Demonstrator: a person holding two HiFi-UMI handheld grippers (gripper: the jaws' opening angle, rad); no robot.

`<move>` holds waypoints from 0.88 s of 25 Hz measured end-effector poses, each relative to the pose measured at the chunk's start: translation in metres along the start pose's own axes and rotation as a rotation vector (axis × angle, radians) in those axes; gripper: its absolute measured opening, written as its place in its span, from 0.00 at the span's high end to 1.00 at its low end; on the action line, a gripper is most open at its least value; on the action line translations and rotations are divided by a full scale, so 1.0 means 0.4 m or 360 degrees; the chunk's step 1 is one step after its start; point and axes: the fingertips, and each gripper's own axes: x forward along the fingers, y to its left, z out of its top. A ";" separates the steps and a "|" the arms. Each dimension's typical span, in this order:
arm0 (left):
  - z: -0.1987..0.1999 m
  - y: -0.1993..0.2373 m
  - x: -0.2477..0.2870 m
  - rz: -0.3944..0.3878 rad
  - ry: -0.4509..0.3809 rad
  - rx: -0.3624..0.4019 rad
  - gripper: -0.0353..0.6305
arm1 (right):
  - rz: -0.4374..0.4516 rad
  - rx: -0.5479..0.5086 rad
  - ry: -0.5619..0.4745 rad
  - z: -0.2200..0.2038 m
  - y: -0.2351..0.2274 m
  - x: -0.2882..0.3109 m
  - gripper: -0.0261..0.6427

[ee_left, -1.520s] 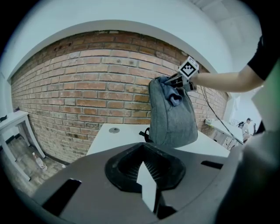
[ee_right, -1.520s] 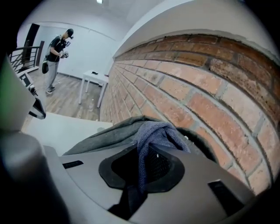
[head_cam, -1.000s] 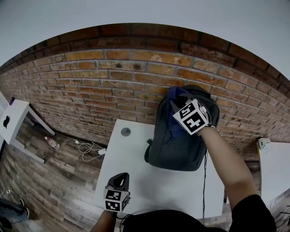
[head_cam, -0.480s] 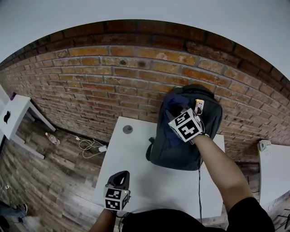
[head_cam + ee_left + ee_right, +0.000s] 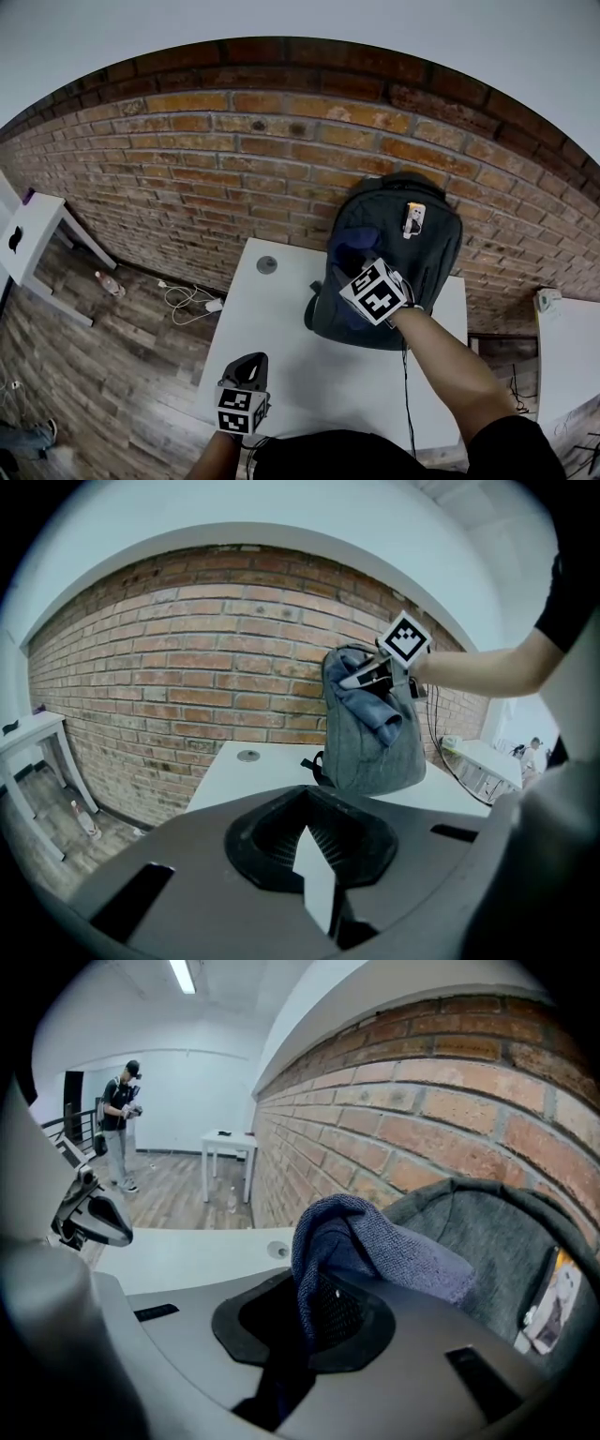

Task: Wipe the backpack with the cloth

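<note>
Far left of the backpack (image 5: pixel 429 258), a small white side table (image 5: pixel 28 234) stands on the wooden floor (image 5: pixel 94 366) beside the brick wall (image 5: pixel 234 169). A bottle (image 5: pixel 108 284) and white cables (image 5: pixel 183 305) lie on the floor between it and the backpack's table.

That white table (image 5: pixel 281 328) is bare and wide to the left of the backpack and in front of it. Its left and near edges stand free, and its back edge runs along the wall. A round grey port (image 5: pixel 266 265) is set in the top, left of the backpack and near the wall.

The left tongs (image 5: pixel 247 367) are held at the table's near left corner, well apart from the backpack. Their jaws are drawn almost together and hold nothing.

The dark grey backpack stands upright at the table's back edge against the wall. What it holds cannot be seen.

The right tongs (image 5: pixel 314 1312) are clamped on a bunched blue cloth (image 5: pixel 349 251), which presses against the left half of the backpack's front face. A small white tag (image 5: pixel 413 217) hangs on the backpack above and right of the cloth.

Right of the backpack comes a narrow strip of table, then a gap, then a second white table (image 5: pixel 567 347).
</note>
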 end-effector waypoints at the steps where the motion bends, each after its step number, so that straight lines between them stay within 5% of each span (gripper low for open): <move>1: -0.001 0.000 -0.001 0.0001 -0.0001 -0.0002 0.95 | 0.0014 0.0004 0.0010 -0.011 0.020 0.000 0.90; 22: -0.030 0.024 -0.031 0.0026 0.0017 -0.0022 0.95 | 0.0210 0.0087 0.0340 -0.317 0.370 0.027 0.90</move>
